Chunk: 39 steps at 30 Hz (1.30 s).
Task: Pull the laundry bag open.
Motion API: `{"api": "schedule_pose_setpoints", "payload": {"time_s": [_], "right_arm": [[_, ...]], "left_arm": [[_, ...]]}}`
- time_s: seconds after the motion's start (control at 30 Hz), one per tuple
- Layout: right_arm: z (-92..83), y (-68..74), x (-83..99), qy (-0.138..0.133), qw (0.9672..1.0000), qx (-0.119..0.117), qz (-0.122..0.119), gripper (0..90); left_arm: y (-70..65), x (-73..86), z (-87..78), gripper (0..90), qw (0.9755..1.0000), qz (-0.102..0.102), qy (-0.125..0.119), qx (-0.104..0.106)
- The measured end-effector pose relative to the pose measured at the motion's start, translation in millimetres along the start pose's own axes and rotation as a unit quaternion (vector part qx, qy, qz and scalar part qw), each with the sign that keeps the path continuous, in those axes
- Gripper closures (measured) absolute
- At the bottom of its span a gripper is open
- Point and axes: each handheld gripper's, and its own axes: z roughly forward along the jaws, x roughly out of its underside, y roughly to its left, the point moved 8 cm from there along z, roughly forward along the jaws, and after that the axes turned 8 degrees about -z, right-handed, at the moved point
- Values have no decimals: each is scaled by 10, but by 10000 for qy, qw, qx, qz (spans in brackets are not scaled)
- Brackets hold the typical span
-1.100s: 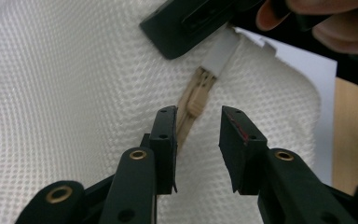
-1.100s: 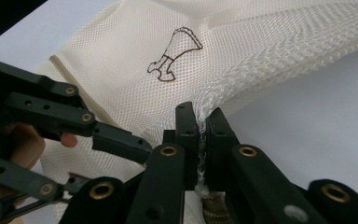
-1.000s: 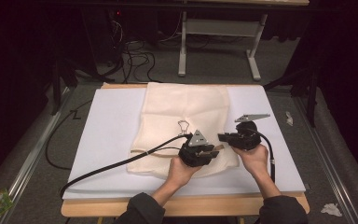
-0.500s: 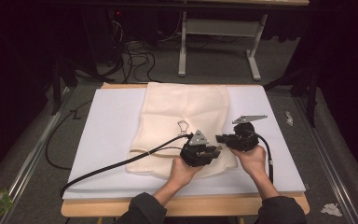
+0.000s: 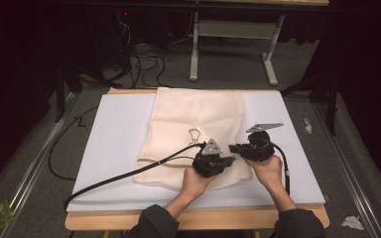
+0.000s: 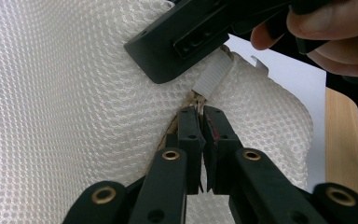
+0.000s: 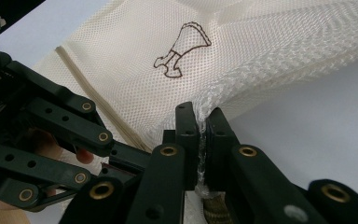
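the white board (image 5: pixel 114 148) is lying across the wooden table (image 5: pixel 104 223), and the cream mesh bag (image 5: pixel 193 119) is spreading over its middle, near edge toward the person. the left gripper view is showing the weave and a ribbed white tab (image 6: pixel 212 77); the right gripper view is showing a brown printed figure (image 7: pixel 182 49). the left gripper (image 6: pixel 200 123), its jaws having just been closing, is pinching the bag's edge. the right gripper (image 7: pixel 200 128) is clamping the mesh too.
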Motion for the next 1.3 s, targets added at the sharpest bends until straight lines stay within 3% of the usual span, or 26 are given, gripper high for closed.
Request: {"api": "schedule_pose_setpoints", "payload": {"time_s": [0.4,0.87,0.97,1.3], "right_arm": [[-7,-47,68,69,10000,-5,-41,882],[-24,-61,105,113,9999,-85,-90,883],[-36,-76,117,108,9999,-42,-82,885],[-69,-107,150,68,9999,-61,-96,884]], "left_arm": [[-1,8,-36,870,9999,28,126,60],[-10,4,-103,871,9997,153,197,27],[9,16,-109,871,9995,203,232,-74],[37,31,-159,871,9995,187,239,-91]]}}
